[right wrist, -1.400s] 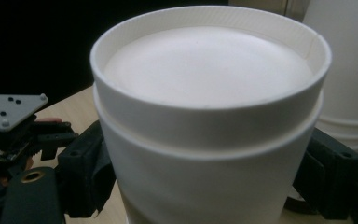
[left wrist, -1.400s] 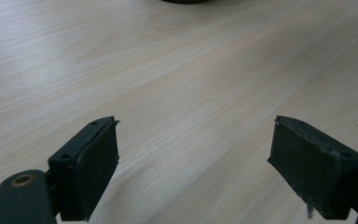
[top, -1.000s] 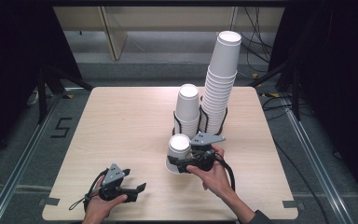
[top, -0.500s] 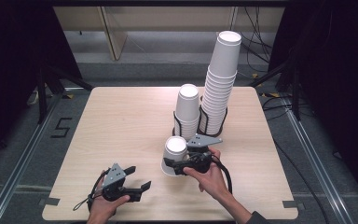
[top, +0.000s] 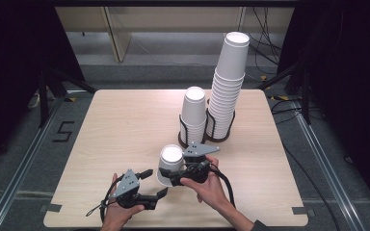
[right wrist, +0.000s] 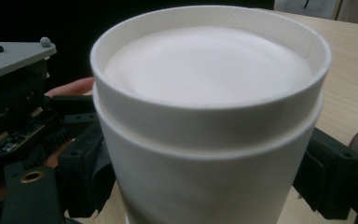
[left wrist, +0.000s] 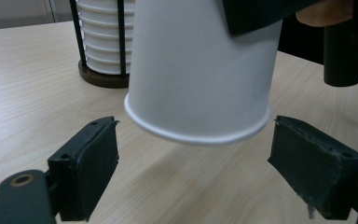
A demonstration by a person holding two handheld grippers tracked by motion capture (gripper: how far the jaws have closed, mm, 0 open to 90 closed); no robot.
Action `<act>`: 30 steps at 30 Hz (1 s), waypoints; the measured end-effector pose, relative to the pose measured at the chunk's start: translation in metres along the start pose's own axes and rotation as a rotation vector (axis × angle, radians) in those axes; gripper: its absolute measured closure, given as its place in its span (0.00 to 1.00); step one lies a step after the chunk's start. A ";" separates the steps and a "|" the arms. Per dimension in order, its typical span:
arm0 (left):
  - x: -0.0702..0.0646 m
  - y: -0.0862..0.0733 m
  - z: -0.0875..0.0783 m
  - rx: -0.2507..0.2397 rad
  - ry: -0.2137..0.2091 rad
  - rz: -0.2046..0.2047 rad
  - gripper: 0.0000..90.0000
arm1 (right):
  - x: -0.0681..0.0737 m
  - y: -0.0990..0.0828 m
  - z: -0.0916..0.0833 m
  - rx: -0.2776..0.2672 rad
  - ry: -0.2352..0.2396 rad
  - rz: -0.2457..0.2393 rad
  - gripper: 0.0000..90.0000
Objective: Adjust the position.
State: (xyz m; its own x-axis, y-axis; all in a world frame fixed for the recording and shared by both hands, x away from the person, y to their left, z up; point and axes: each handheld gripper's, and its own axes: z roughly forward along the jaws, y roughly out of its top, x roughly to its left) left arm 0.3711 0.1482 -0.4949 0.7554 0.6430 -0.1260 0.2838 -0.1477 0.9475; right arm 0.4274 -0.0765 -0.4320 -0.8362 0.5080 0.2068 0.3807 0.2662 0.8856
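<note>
My right gripper (top: 174,176) is shut on a white paper cup (top: 170,162) held upside down just above the table (top: 115,125). In the right gripper view the cup (right wrist: 209,116) shows its recessed base, with a black jaw on each side. My left gripper (top: 155,183) stands open beside it at the near left. In the left gripper view the cup's rim (left wrist: 196,135) hangs between the two spread pads (left wrist: 86,170), touching neither. Behind stand a short cup stack (top: 193,113) and a tall cup stack (top: 227,82), each in a black wire holder.
The two holders sit side by side at the table's middle right, the nearer one (left wrist: 103,77) just beyond the held cup. Bare wood lies to the left and far left. A cable (top: 224,180) trails from the right gripper toward the near edge.
The right gripper has carried the cup left and toward the near edge, away from the holders. The left gripper has moved right, so its open jaws now flank the cup's rim.
</note>
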 end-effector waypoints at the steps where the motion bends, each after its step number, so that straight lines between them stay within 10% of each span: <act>1: -0.001 0.000 0.001 -0.006 0.001 0.000 0.16 | 0.002 0.000 0.000 0.002 -0.007 0.009 0.20; 18: -0.006 0.001 0.007 -0.053 0.001 0.026 0.03 | 0.023 0.000 0.008 -0.011 0.081 0.024 0.20; 30: -0.008 0.007 0.002 0.031 0.022 0.130 0.10 | 0.015 0.004 -0.002 0.036 0.123 0.011 0.17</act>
State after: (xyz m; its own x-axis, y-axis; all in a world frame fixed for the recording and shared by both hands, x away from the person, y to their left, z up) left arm 0.3687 0.1406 -0.4883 0.7737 0.6335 0.0038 0.2031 -0.2538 0.9457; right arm 0.4157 -0.0696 -0.4242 -0.8734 0.4068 0.2677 0.4018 0.2913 0.8682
